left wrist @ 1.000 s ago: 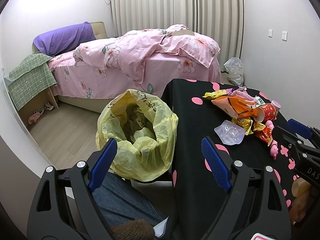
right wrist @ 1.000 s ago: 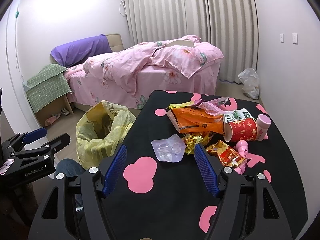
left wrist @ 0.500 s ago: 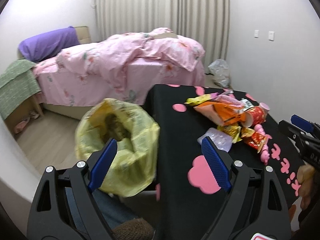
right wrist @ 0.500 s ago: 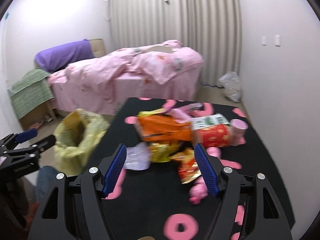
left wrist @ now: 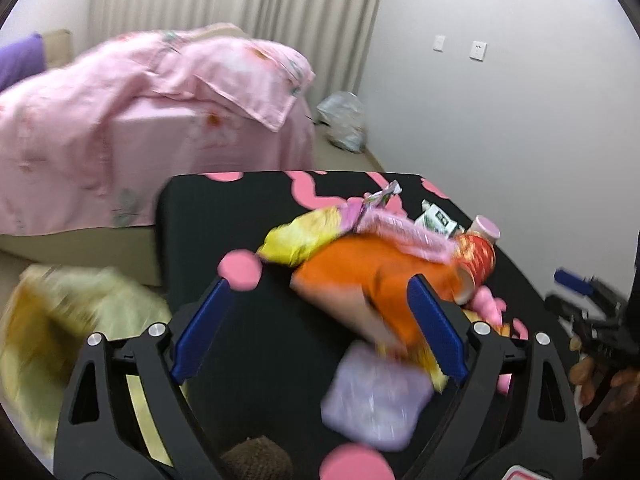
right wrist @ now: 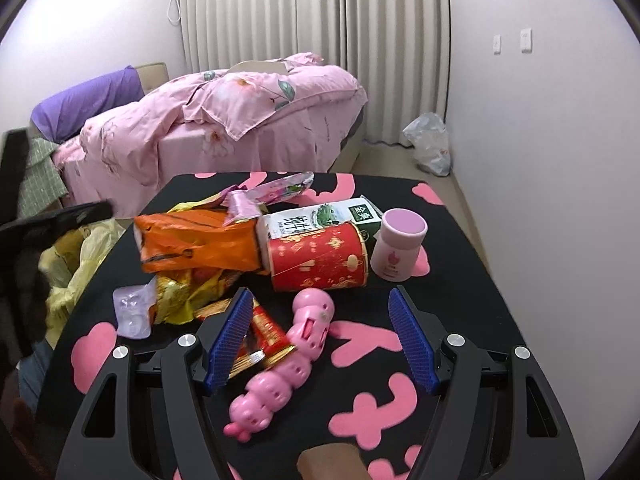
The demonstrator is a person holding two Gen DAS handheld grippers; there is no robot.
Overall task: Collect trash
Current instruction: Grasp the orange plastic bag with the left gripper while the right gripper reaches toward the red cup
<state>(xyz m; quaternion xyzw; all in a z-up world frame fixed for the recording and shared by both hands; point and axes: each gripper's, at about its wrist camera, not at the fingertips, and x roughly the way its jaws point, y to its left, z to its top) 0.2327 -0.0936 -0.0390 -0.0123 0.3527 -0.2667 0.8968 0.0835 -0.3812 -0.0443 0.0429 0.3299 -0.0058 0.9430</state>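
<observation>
both grippers gape empty over the table (right wrist: 460, 240): the right gripper (right wrist: 320, 336) straddles the pink toy (right wrist: 288, 364), the left gripper (left wrist: 320, 328) seemingly nears the clear wrapper (left wrist: 376, 400), so close low, then carry to the yellow bag (right wrist: 80, 264) left of the table.

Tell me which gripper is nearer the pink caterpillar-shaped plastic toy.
Right. The right gripper has the pink caterpillar-shaped plastic toy lying between its open fingers. The left gripper, also open, faces the orange plastic bag, with the toy off to its right.
</observation>
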